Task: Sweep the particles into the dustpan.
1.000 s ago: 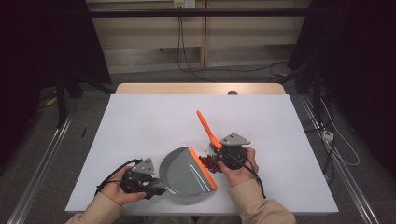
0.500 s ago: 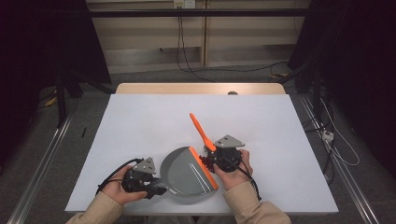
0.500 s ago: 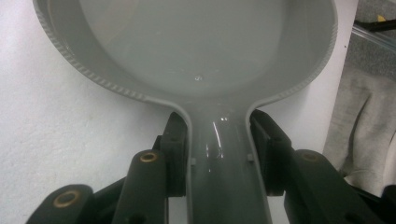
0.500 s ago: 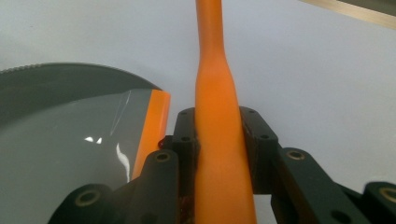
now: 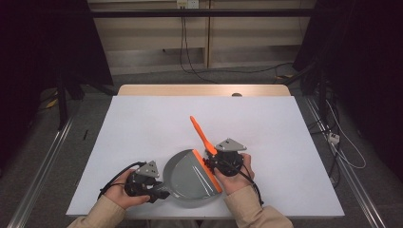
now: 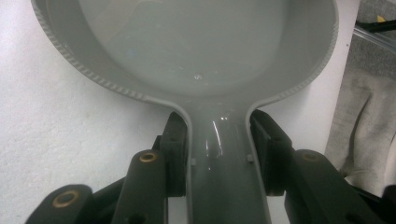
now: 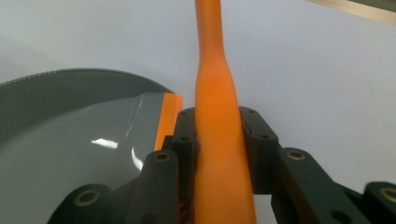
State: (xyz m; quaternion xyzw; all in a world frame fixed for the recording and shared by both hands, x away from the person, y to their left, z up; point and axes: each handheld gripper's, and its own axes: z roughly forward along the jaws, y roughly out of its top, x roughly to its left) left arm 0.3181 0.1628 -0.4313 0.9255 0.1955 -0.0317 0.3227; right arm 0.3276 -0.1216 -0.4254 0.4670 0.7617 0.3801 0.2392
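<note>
We've got the left gripper (image 5: pixel 159 190) fingers (image 6: pixel 175 154) clamped on the grey dustpan (image 5: pixel 190 179) handle; right gripper (image 5: pixel 211 161) fingers (image 7: pixel 187 135) clenched around the orange brush handle (image 7: pixel 217 116), just beside the dustpan's orange lip (image 7: pixel 167 116).

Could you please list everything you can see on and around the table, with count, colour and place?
dustpan: 1, grey with an orange lip, near edge of the table, handle clamped in the left gripper
brush: 1, orange handle, at the dustpan's lip, clamped in the right gripper
table: 1, white top, centre of the high view
cables: several, black, on the floor beyond the table
left gripper: 1, black, near left, shut on the dustpan handle
right gripper: 1, black, near right, shut on the brush handle
sleeves: 2, beige, bottom edge
</note>
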